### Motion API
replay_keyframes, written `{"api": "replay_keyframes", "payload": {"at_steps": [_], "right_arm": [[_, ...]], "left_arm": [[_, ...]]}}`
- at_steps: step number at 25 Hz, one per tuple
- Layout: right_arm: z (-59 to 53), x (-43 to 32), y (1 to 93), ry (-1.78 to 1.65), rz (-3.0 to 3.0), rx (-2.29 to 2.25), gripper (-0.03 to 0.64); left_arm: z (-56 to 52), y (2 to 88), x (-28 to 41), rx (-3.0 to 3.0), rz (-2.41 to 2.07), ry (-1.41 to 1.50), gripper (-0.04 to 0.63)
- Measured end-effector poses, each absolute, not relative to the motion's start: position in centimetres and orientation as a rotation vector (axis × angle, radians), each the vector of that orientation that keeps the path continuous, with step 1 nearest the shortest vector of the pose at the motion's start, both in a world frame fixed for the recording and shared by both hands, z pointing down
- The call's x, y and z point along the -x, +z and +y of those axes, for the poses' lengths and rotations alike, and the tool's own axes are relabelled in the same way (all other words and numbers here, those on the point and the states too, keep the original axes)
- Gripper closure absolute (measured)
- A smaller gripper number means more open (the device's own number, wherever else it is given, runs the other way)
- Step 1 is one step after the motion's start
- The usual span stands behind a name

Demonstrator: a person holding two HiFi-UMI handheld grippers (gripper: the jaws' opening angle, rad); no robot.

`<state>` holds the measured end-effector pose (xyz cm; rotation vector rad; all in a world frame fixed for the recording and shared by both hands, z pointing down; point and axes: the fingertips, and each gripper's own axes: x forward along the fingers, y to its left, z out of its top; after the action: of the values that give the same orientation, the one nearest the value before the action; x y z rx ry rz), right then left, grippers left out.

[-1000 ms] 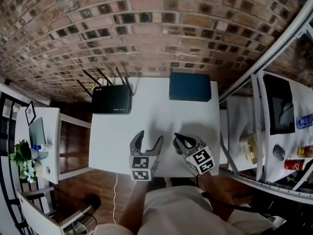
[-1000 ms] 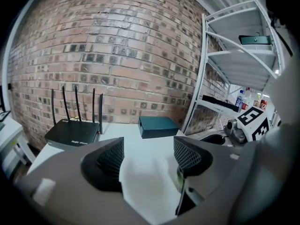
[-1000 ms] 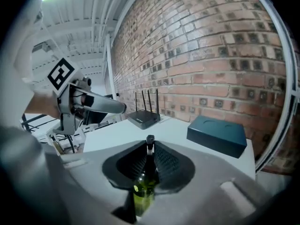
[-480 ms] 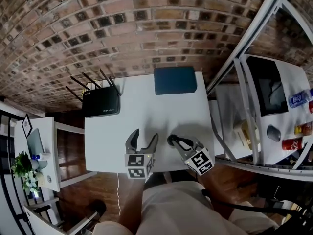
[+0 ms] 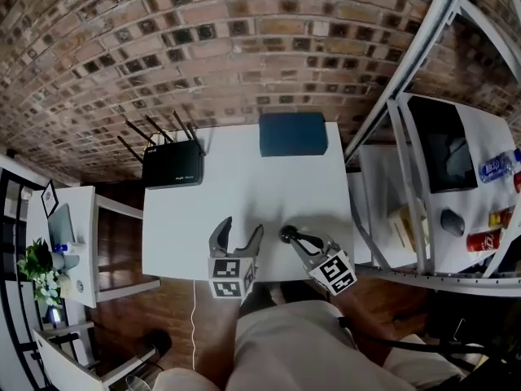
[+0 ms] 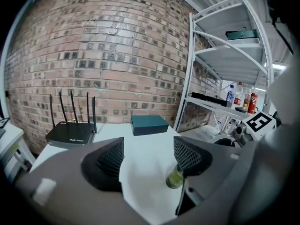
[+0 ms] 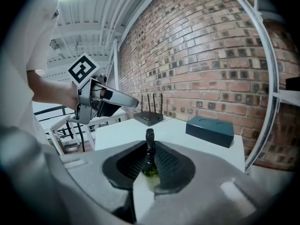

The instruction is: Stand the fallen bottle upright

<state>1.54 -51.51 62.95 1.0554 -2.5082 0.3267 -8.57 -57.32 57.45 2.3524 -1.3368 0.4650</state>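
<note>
A small green bottle (image 7: 150, 165) with a dark neck and cap stands upright between the pads of my right gripper (image 7: 150, 171), which is shut on its body. In the head view that right gripper (image 5: 288, 235) is over the white table (image 5: 244, 177) near its front edge, and the bottle's dark top (image 5: 286, 234) shows at its tips. My left gripper (image 5: 240, 232) hangs open just to its left, nothing between its fingers. From the left gripper view the bottle's green base (image 6: 175, 177) shows beside the right jaw of the left gripper (image 6: 147, 157). Whether the base touches the table is unclear.
A black router (image 5: 172, 169) with antennas sits at the table's back left and a dark blue box (image 5: 293, 134) at the back middle, both against the brick wall. A white metal shelf (image 5: 423, 177) with bottles (image 5: 492, 168) stands to the right; a small side table with a plant (image 5: 37, 263) to the left.
Both grippers have drawn back slightly toward the table's front edge. The right one keeps its hold on the bottle and the left stays open.
</note>
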Motion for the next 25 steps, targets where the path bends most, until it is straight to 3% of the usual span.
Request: {"api": "replay_keyframes", "payload": {"at_steps": [8,17,19,20,21,22,25], "right_arm": [[-50.7,-2.5,63.4,0.329,-2.509,-1.057,0.578],[-45.3,-2.8,58.2,0.289,-2.581,-1.244,0.526],[-43.3,-2.7,56.2,0.275,-2.584,-1.364,0.484],[-42.3,-2.8,55.2,0.265,-2.564,-1.451,0.427],[-41.3,-3.0,54.3,0.254,-2.531,-1.545,0.305],[-40.0,-3.1,53.3,0.237,-2.497,-1.627,0.237],[-36.2,-2.4,51.2,0.170,-2.447,-1.708,0.228]], "left_arm": [[-54.0,57.5,10.8,-2.264,-1.478,0.425,0.242],[-47.2,55.3,10.7,-2.381,-1.438,0.341,0.244],[-44.9,54.0,10.9,-2.431,-1.431,0.314,0.244],[-43.6,53.3,11.2,-2.446,-1.433,0.303,0.244],[-42.2,52.6,11.5,-2.457,-1.442,0.287,0.244],[-40.7,51.9,12.0,-2.469,-1.454,0.269,0.244],[-36.5,50.9,13.0,-2.508,-1.494,0.213,0.267]]}}
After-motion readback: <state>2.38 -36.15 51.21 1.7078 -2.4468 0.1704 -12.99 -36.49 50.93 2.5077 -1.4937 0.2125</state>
